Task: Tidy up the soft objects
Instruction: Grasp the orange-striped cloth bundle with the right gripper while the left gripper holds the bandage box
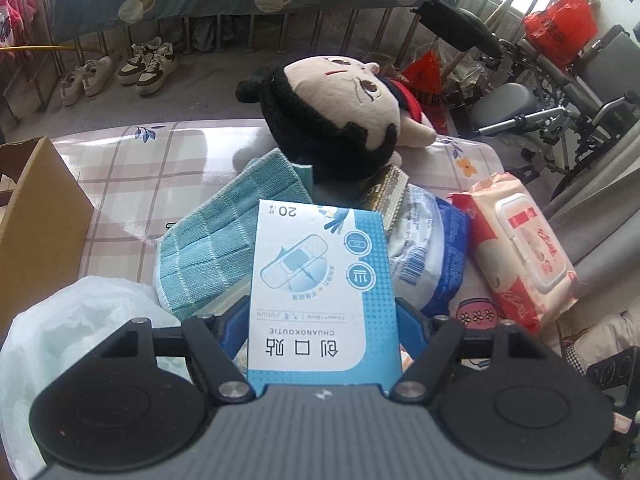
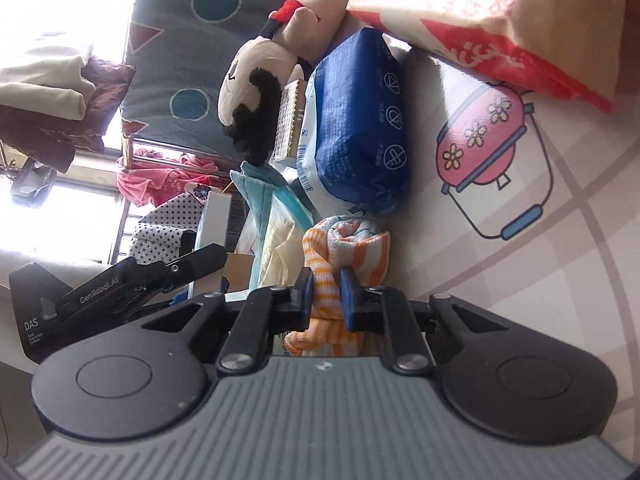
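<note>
Left wrist view has the left gripper (image 1: 322,312) with jaws clamped on a bandage box (image 1: 320,280), plush doll (image 1: 340,120) at twelve o'clock; right gripper (image 2: 326,300) jaws pinch a striped towel (image 2: 344,248) on the bench (image 2: 560,260)

Left wrist view: taken from behind left tongs (image 1: 323,312), angled steeply down over table (image 1: 168,160), facing far railing; bandage box (image 1: 320,280) fills near centre, very close. Right wrist view: taken low beside table (image 2: 540,240), rolled sideways, nearly level along surface; striped cloth (image 2: 344,256) seen close at right tongs (image 2: 326,296). Shared by both views: plush doll (image 1: 340,116) (image 2: 256,84), blue packet (image 1: 448,248) (image 2: 360,120), wet-wipes pack (image 1: 520,248) (image 2: 480,20), teal cloth (image 1: 216,240) (image 2: 256,184).
</note>
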A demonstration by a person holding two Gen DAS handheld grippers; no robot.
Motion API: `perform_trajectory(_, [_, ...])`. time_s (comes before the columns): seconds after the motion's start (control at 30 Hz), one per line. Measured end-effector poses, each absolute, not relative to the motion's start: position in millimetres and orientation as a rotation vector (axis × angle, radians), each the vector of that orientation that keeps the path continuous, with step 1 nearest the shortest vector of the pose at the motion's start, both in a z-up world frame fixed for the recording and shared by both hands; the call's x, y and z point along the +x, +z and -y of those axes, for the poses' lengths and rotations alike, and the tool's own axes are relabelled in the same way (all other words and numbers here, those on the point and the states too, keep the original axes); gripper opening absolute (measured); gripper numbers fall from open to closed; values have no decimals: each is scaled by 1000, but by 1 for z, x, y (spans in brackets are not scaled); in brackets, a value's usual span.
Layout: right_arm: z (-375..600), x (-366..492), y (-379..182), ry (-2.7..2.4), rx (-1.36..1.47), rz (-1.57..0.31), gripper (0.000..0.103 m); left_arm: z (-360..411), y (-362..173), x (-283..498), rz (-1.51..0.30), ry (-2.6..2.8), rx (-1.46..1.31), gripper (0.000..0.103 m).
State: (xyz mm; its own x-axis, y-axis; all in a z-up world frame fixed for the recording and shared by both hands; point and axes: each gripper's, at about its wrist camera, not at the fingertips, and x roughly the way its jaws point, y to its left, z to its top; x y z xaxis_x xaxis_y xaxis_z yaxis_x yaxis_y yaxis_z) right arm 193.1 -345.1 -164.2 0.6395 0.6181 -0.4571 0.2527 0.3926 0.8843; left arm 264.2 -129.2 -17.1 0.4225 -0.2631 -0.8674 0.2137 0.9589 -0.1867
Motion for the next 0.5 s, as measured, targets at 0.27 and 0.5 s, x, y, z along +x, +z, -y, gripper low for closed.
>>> perform_trajectory(0.27, [375,154,-160,291,1176,-950,11,131,7,204,-1054,-389,-74,74])
perform_trajectory(0.5, [406,121,-143,294,1094,-998,14,140,4,149,-1032,-481,-79,74])
